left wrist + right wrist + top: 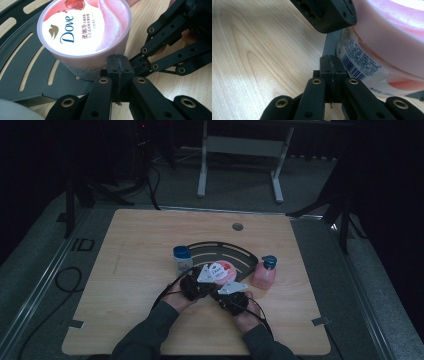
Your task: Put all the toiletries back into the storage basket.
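A pink Dove jar with a white and pink lid stands on a black slotted tray at the table's middle. Both grippers sit just in front of it. In the left gripper view, my left gripper is shut with nothing between its jaws, and its tip is at the jar's lower side, over the tray. My right gripper is also shut and empty, and its tip is next to the jar's barcode label, at the tray's edge. From above, the left gripper and right gripper lie close together.
A small clear bottle with a blue cap stands at the tray's left end. A pink pump bottle stands at its right end. The wooden table has a round hole near its far edge. The right gripper's linkage lies close beside the left jaws.
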Action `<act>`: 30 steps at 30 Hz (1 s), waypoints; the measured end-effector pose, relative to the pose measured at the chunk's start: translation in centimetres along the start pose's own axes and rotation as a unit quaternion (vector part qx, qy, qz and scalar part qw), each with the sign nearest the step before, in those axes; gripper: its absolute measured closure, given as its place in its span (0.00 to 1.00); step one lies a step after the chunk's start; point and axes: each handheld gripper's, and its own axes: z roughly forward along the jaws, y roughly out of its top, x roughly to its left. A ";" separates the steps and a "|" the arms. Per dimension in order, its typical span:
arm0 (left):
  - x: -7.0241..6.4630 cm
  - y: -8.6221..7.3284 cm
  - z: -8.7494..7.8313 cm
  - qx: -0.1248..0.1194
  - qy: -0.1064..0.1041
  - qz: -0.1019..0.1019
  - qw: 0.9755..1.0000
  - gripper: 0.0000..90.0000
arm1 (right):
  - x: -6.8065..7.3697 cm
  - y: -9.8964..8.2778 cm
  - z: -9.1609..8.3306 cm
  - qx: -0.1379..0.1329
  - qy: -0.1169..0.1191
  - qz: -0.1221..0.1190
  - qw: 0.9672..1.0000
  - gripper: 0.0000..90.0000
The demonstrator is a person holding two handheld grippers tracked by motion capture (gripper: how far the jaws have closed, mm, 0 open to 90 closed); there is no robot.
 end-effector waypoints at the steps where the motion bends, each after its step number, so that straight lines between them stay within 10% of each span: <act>1: 0.0 0.0 0.0 0.000 0.000 -0.002 1.000 0.99 | 0.0 0.0 0.0 0.000 0.001 0.000 1.000 1.00; 30: 1.7 1.7 2.1 -0.016 0.041 -0.042 0.998 0.99 | 0.0 0.0 0.0 0.001 0.002 0.006 1.000 1.00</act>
